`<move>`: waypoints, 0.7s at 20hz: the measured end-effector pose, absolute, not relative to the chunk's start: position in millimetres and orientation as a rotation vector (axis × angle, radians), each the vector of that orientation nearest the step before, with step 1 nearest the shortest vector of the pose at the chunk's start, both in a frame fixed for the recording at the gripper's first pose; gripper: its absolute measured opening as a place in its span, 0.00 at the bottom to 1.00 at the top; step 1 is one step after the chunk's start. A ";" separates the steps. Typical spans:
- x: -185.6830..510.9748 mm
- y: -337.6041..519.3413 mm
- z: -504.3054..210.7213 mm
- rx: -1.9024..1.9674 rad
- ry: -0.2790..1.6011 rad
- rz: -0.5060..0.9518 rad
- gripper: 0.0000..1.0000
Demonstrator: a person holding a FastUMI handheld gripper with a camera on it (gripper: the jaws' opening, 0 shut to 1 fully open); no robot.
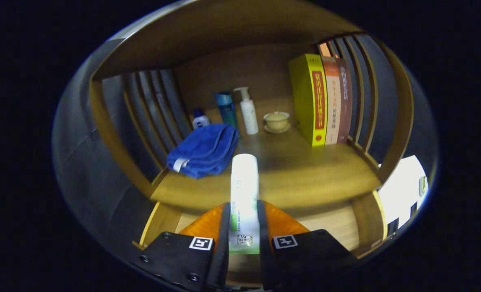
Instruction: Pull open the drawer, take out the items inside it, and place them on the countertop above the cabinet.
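The hand-held gripper [244, 221] is closed to a narrow gap around a white tube [244, 190], with both orange-and-black fingers [274, 223] pressing on its sides. The tube is slim and white with a green band low on its left side and a small printed panel near its base; its rounded cap end points forward, away from the fingers. It is held above the front edge of the wooden worktop [297, 170], and the open drawer [333, 223], pale wood inside, lies below the tube and behind the fingers.

Taking the tube as the landmark: just beyond it and to its left, a folded blue towel [204, 150] lies on the worktop, close to the tube's cap. Farther back past the towel stand a small white bottle with a blue cap [200, 119], a teal bottle [226, 108] and a white pump bottle [248, 111]. Beyond the tube and slightly right sits a pale lidded cup on a saucer [276, 121]. Well to the right, three upright books [323, 101] lean against the slatted side of the shelf.
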State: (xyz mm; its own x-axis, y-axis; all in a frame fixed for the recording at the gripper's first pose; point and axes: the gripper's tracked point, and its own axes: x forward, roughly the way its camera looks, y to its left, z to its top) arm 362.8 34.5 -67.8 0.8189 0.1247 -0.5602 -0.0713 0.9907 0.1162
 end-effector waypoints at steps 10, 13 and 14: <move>450.9 26.3 -104.7 0.103 0.661 0.023 0.41; 453.9 19.8 -125.0 0.130 0.689 -0.008 0.41; 453.7 20.1 -129.7 0.140 0.699 -0.005 0.41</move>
